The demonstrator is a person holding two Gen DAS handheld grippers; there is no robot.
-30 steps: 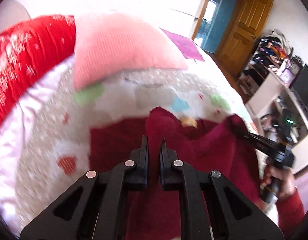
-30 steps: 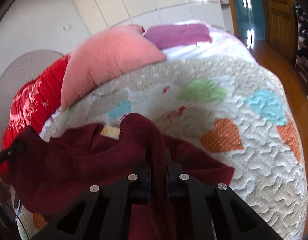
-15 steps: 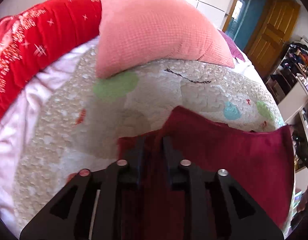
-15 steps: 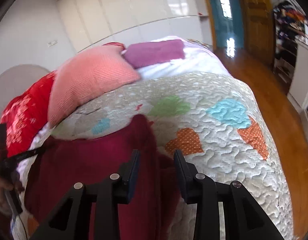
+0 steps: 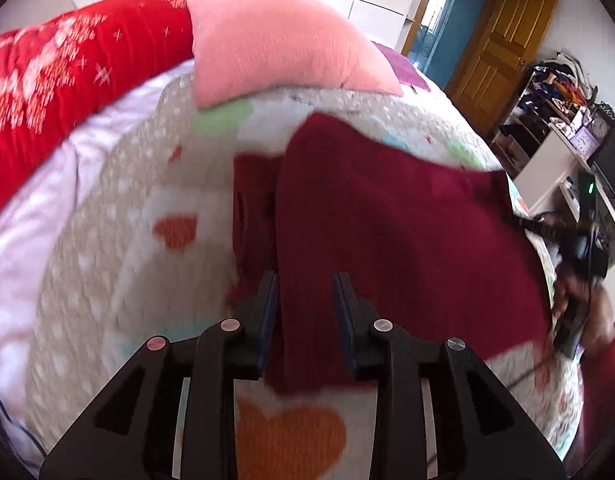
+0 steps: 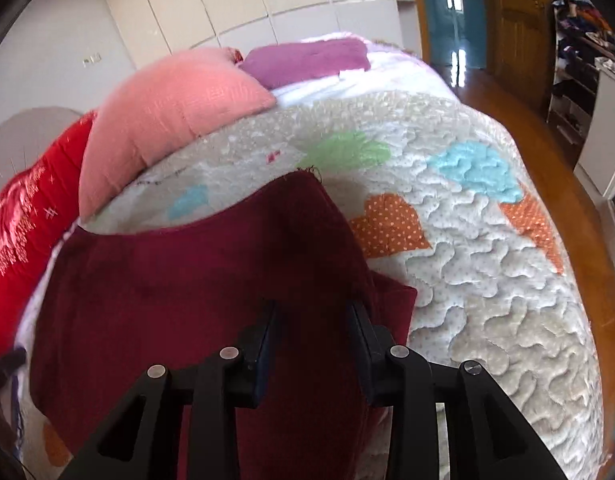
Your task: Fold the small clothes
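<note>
Dark red garment (image 5: 407, 232), one only, spread on the quilt (image 6: 487, 300) of the bed, one layer doubled over another, a narrower strip of the lower layer showing at its left side in the left view. Left gripper (image 5: 306, 312) with its two fingers parted by a moderate gap, low over the near edge of the cloth, nothing pinched between them as far as can be seen. Right gripper (image 6: 313, 336) likewise parted, over the right part of the garment near a raised corner; cloth visible between the fingers, but whether touched cannot be told. Fold judged as just laid, not yet smoothed. Possible trouble from here: a fingertip catching the soft knit on the way up and dragging the top layer, so the fold opens or slides out of line; also the raised corner (image 6: 303, 184) falling back, because nothing presses on it. Edges not matching, therefore a crooked next fold if not corrected. Around: one pink pillow (image 6: 175, 120), one purple folded cloth (image 6: 307, 60) behind it, one red blanket (image 5: 67, 80) at the left, and several coloured hearts on the quilt.
</note>
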